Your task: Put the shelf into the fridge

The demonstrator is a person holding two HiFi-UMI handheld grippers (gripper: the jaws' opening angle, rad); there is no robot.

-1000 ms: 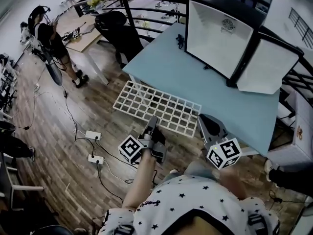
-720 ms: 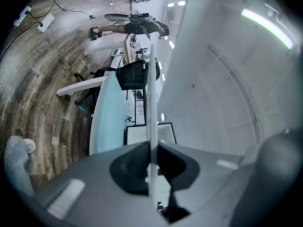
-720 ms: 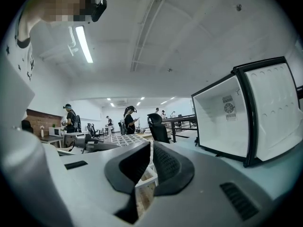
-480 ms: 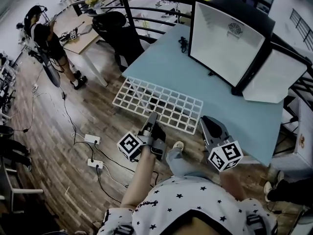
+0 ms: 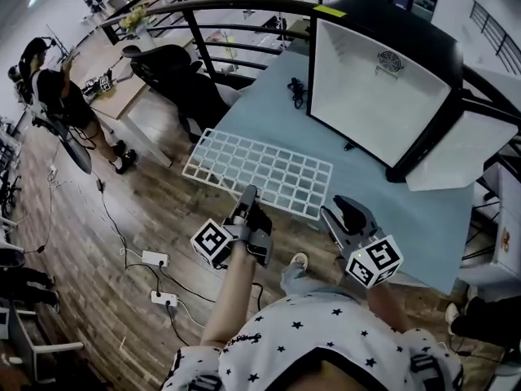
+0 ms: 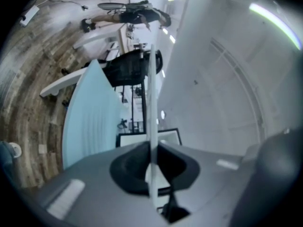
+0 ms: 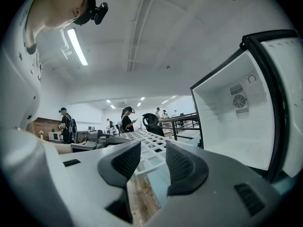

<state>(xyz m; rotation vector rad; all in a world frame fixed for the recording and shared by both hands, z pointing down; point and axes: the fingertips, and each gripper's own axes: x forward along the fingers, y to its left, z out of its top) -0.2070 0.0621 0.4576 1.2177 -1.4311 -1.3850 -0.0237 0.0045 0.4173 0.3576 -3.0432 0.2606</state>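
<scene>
**Head view with both gripper views.** The shelf [image 5: 260,172], a white grid panel, lies level at 12 o'clock from your hands. Its right end is over the near corner of the blue table [image 5: 391,187] and its left end is over the wooden floor [image 5: 98,243].

- **Left gripper:** Your left gripper [image 5: 247,195] is pinching the shelf's near long edge. In the left gripper view the jaws [image 6: 151,148] are pressed onto the panel, which shows edge-on as a thin white line [image 6: 151,89].
- **Right gripper:** Your right gripper [image 5: 337,211] has just been opening. Its jaws [image 7: 153,148] stand spread and grip nothing, and the shelf's near right corner [image 7: 147,143] lies just ahead of the gap.
- **Fridge:** The fridge [image 5: 378,84] stands on the table with its door [image 5: 456,149] swung wide. It is at about 2 o'clock from the shelf's middle.
- **Key relation:** The shelf's long axis runs roughly from 9 to 3 o'clock, broadside to your reach. Its right short end is the one nearest the cavity, and your right hand is the nearer one to the fridge. Judged from this, the panel probably has to travel rightward and away from you, and you would need to grip it again with the right gripper first to steady it.
</scene>
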